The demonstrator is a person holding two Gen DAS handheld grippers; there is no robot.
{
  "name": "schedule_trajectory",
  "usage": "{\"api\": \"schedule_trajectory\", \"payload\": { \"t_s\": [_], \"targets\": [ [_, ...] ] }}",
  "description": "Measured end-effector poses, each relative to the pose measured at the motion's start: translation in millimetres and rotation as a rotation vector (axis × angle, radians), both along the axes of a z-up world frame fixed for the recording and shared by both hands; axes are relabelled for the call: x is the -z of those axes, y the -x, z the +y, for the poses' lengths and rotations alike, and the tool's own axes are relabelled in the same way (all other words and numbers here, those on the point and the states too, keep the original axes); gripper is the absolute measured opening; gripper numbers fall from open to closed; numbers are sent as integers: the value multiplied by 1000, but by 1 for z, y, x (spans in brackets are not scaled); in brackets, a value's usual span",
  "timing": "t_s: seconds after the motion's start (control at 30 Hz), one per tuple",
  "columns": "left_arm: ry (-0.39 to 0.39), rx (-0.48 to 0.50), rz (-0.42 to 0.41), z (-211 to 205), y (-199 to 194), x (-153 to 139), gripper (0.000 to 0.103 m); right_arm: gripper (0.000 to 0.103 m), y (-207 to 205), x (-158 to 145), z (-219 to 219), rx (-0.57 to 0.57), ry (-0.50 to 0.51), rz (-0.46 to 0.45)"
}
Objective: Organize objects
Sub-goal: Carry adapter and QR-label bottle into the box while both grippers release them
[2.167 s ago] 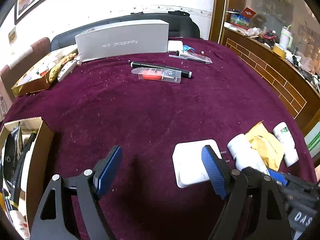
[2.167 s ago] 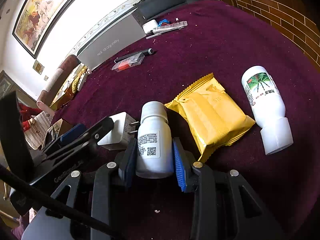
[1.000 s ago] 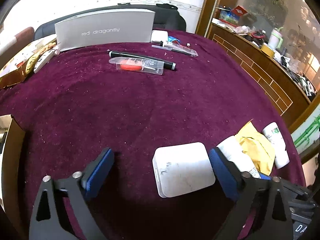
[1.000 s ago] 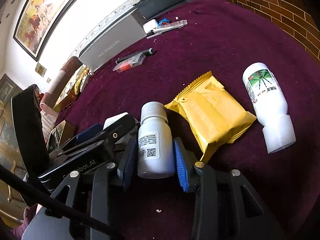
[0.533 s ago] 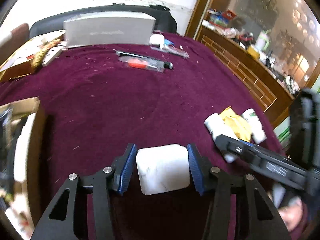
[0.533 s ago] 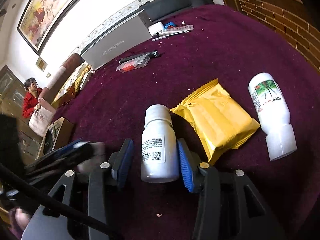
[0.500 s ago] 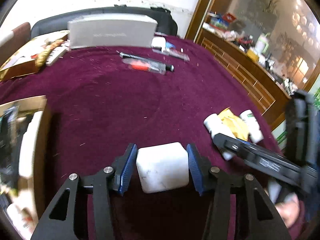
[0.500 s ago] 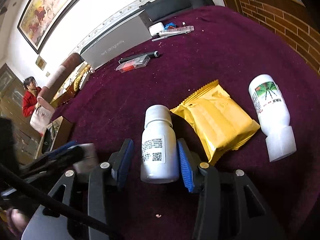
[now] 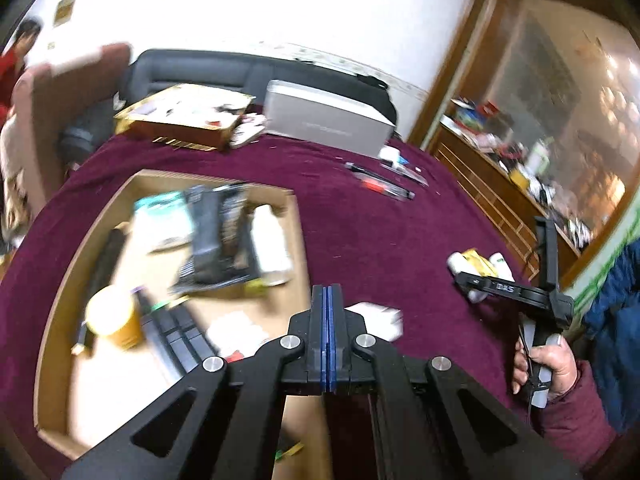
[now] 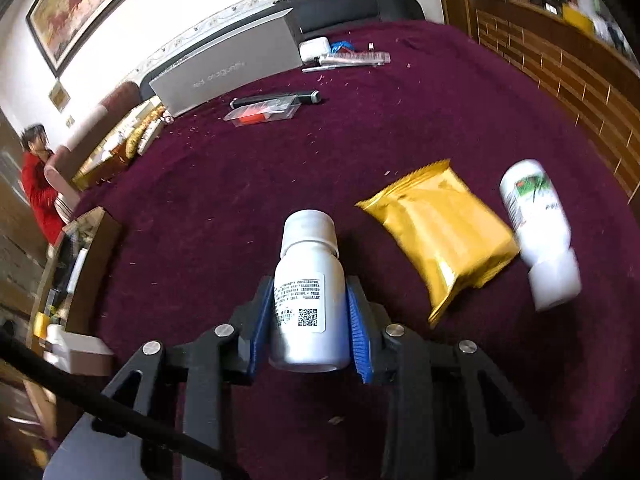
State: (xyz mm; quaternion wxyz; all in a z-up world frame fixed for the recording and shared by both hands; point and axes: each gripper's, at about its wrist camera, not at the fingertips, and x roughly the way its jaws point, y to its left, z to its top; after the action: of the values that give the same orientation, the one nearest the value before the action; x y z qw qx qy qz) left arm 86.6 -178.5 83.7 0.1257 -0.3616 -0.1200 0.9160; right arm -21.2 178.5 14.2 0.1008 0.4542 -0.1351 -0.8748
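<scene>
Objects for sorting are seen at two spots on the maroon cloth (image 9: pixel 360 240). At nine o'clock in the left wrist view a cardboard box (image 9: pixel 298 240) is filled with blurred items, a white bottle (image 9: pixel 270 244) and a yellow cup (image 9: pixel 110 316) among them. At six o'clock the left gripper (image 9: pixel 327 300) is seen pressed together with nothing between its pads; a white block (image 9: pixel 380 316), blurred, is seen just right of its tip. In the right wrist view, the right gripper (image 10: pixel 308 320) is seen pinching a white pill bottle (image 10: pixel 306 292), its jaws having just been closing. At three o'clock a yellow packet (image 10: pixel 440 228) is seen lying on the cloth, a second white bottle (image 10: pixel 536 232) just beside it.
</scene>
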Motion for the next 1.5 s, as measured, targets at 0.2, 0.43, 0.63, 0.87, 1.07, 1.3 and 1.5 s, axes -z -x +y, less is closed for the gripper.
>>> {"api": "schedule_trajectory", "payload": {
  "t_s": [0.2,0.43,0.63,0.87,1.07,1.3,1.5],
  "targets": [
    [-82,-7,-21,-29,-15,9,13,32,-19,-8,-21,-27,30,-8],
    [-15,108,-7,17,-12,10,54,32,-33,-5,-43,-81,85,-23],
    [375,247,152,85,-5,14,54,32,-38,5,-47,-112,142,-57],
    [540,429,31,126,34,42,61,32,-34,9,-42,-125,195,-55],
    [576,427,-120,146,53,61,42,32,-30,8,-44,-136,189,-53],
    [373,351,-97,118,41,44,39,32,-31,7,-39,-139,243,-75],
    [211,249,-34,60,13,7,39,32,-42,-17,-50,-187,307,-57]
  ]
}}
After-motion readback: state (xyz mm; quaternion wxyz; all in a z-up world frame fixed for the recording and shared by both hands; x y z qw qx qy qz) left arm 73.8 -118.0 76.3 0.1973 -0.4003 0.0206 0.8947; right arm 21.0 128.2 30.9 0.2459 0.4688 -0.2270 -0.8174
